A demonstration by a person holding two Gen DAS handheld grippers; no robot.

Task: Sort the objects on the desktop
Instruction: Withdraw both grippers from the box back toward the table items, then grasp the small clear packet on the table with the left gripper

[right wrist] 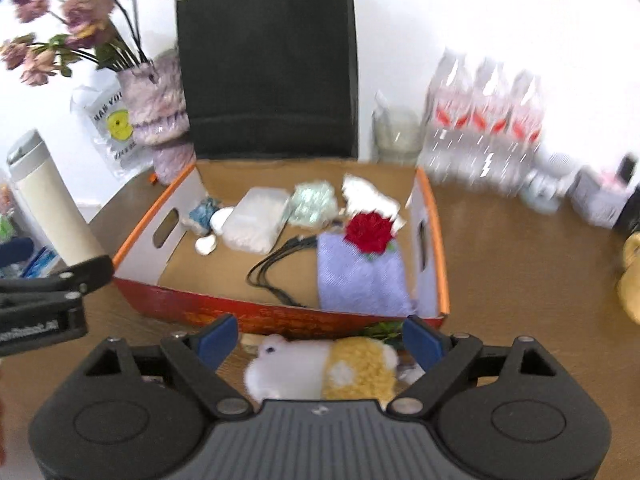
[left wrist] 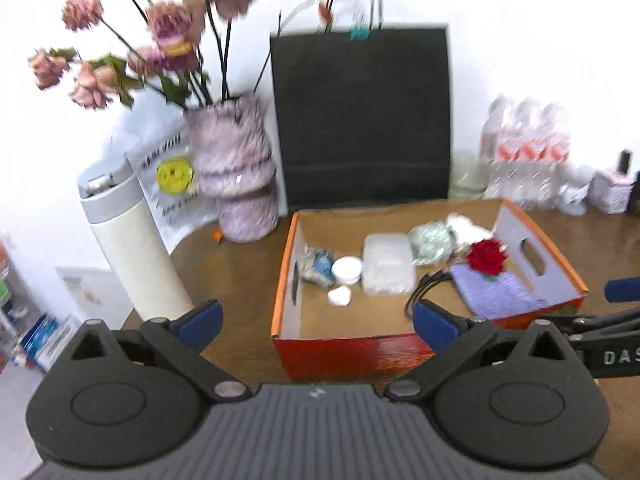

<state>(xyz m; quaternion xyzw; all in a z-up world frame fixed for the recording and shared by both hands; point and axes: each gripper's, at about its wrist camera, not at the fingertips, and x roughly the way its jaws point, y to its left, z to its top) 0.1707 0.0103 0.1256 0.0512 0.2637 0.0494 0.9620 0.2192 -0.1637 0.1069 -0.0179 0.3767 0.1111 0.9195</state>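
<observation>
Both your left tongs (left wrist: 316,318) and right tongs (right wrist: 320,340) are released, empty. The plush toy (right wrist: 320,372) lies on the surface just outside the box (right wrist: 280,316), against its near wall. Grab it off-centre and it may slip or snag that wall.

Motion blur smears the dried flowers (left wrist: 160,36) and the shrink-wrapped bottles (left wrist: 528,152) to the right of the black paper bag (left wrist: 360,120), leaving their labels unreadable. In the right wrist view, a plush toy (right wrist: 320,372) before the orange box (right wrist: 280,316) lies partly hidden behind the tongs' body. A yellow object (right wrist: 632,276) far right of the box is cut off by the picture's edge.
</observation>
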